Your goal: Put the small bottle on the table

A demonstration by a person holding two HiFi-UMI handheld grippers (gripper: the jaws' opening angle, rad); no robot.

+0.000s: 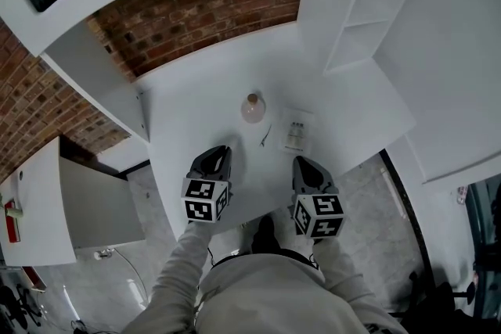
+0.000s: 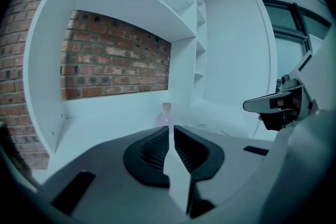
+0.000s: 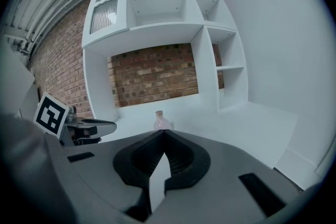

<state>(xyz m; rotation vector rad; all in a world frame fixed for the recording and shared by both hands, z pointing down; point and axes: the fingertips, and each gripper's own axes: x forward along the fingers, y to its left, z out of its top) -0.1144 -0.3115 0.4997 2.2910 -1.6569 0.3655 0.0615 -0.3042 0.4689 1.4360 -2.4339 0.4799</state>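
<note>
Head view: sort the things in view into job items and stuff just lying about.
For the job: small bottle, standing upright; table; left gripper and right gripper, both empty.
Lying about: flat white packet right of the bottle; small dark scrap between them.

The table point(image 1: 196, 113) top is white, smooth and matt, like laminate, and the shelf unit point(image 1: 368, 12) at its far right corner has the same plain white finish. The brick wall point(image 1: 203, 4) along the table's far edge is rough and red-brown, with pale mortar joints. The small bottle point(image 1: 253, 107) is clear, faintly pink and glossy; whether it is glass or plastic cannot be told. Its stopper is dull brown and cork-like. The left gripper point(image 1: 221, 151) and right gripper point(image 1: 302, 162) have grey matt plastic shells, and their black pads point(image 2: 155, 149) are ribbed and look rubbery. The marker cubes point(image 1: 205, 199) carry crisp black-and-white print. The sleeve point(image 1: 176, 278) is soft light grey cloth. The floor point(image 1: 368, 192) looks like pale mottled stone.
</note>
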